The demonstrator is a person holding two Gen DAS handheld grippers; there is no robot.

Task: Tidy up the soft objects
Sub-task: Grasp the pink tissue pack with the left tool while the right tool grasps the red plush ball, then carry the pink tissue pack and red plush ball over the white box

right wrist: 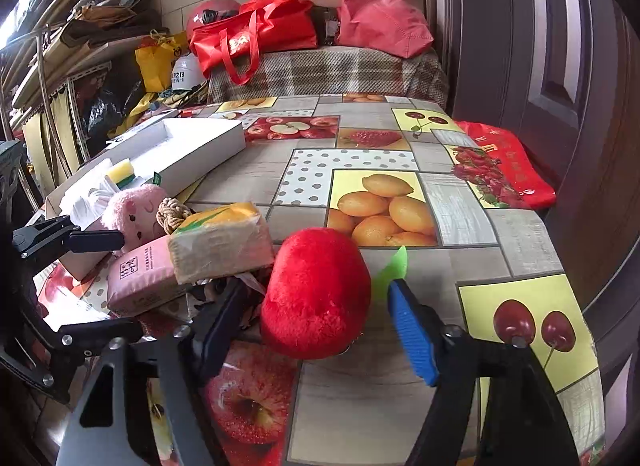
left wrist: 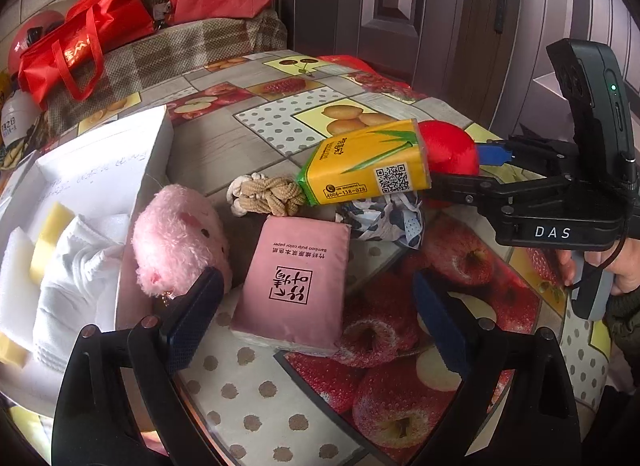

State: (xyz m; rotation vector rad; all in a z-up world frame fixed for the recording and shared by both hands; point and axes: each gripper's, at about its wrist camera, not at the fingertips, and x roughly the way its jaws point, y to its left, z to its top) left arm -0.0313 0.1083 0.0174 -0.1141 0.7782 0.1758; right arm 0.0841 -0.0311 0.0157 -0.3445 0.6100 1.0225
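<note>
My left gripper (left wrist: 316, 318) is open and points down at a pink tissue pack (left wrist: 292, 278) lying flat between its pads, which do not touch it. A pink plush toy (left wrist: 180, 242) leans by the left pad. Behind lie a knotted rope ball (left wrist: 264, 193), a yellow tissue pack (left wrist: 364, 165) and a patterned cloth (left wrist: 384, 217). My right gripper (right wrist: 316, 326) straddles a red plush ball (right wrist: 316, 294) with a green leaf (right wrist: 394, 266). A gap shows on both sides, so it is open.
A white box (left wrist: 100, 161) at the left holds yellow sponges (left wrist: 54, 234) and white cloth (left wrist: 76, 278). The fruit-print tablecloth (right wrist: 360, 193) stretches back to a plaid-covered bench with red bags (right wrist: 256, 37). A dark door stands at the right. A hand (left wrist: 624, 266) holds the right gripper.
</note>
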